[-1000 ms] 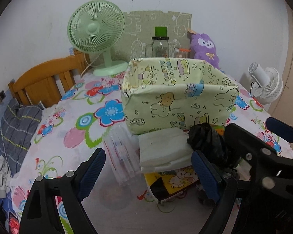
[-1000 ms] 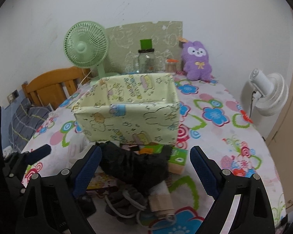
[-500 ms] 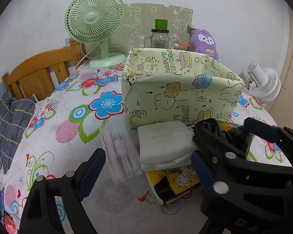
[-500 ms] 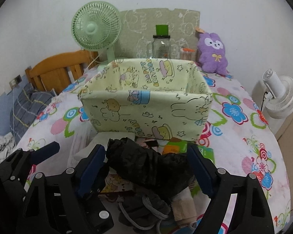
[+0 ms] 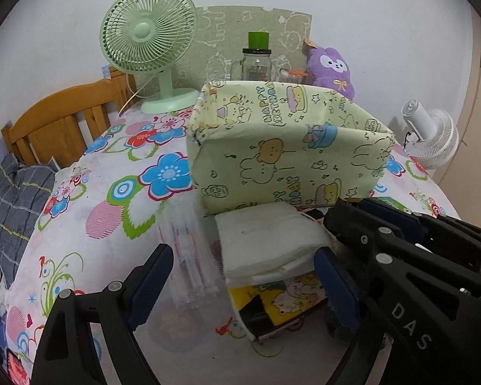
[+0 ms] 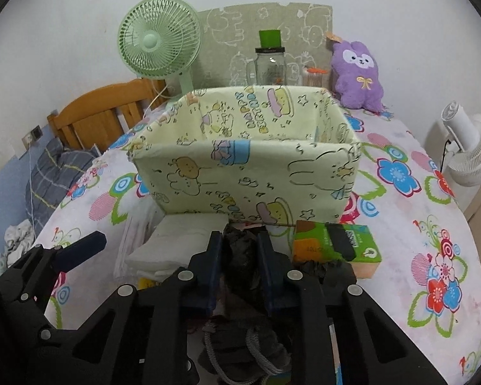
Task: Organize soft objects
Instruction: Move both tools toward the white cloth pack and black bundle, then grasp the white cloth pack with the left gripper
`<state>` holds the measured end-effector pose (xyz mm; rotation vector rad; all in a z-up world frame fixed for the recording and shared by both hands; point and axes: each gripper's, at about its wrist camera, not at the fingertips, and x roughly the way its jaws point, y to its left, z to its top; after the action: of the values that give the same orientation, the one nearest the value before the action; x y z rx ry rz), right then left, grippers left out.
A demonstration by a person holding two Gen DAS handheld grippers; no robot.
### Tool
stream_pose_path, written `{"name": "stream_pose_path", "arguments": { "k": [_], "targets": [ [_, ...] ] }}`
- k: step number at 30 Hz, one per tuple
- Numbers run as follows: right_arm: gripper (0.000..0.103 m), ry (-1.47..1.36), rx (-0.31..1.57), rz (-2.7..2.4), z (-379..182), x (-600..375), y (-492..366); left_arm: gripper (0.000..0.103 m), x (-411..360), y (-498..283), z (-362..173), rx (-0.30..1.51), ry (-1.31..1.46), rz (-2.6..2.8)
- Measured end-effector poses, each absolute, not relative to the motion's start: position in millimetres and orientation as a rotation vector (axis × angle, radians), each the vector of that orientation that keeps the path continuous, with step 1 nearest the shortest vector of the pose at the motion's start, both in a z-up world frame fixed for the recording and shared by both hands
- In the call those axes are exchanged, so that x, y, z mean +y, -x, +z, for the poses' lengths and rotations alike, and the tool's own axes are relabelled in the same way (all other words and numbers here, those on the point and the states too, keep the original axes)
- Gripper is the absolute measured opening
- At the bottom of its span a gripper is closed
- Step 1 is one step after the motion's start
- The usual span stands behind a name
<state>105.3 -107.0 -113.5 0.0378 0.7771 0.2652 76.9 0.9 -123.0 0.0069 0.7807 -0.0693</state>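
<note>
1. Right claw [image 6: 239, 264]: clamped on a crumpled black plastic bag [image 6: 242, 256], low over the counter [image 6: 410, 218], just in front of the cartoon-print fabric bin [image 6: 247, 176].
2. Left claw [image 5: 240, 284]: held wide open, nothing gripped; the folded white pad [image 5: 269, 240] is seen between its fingers.
3. White pad lies against the bin's front wall, beside the bag.
4. Green tissue pack [image 6: 336, 243] sits right of the bag.

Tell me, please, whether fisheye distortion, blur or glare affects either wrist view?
Left wrist view: black vignette in the corners, the wooden headboard bowed, a clear plastic sleeve looking hazy. Right wrist view: same bowing, lighting flat, small glint on the glass jar, right gripper sharp.
</note>
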Motion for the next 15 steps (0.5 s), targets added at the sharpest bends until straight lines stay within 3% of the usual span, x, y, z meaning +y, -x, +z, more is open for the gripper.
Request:
{"name": "stream_pose_path", "arguments": {
  "k": [15],
  "targets": [
    [0.022, -0.090, 0.771, 0.247, -113, -126, -108, 0.091, -19, -91, -126, 0.803, -0.024, -0.090]
  ]
}}
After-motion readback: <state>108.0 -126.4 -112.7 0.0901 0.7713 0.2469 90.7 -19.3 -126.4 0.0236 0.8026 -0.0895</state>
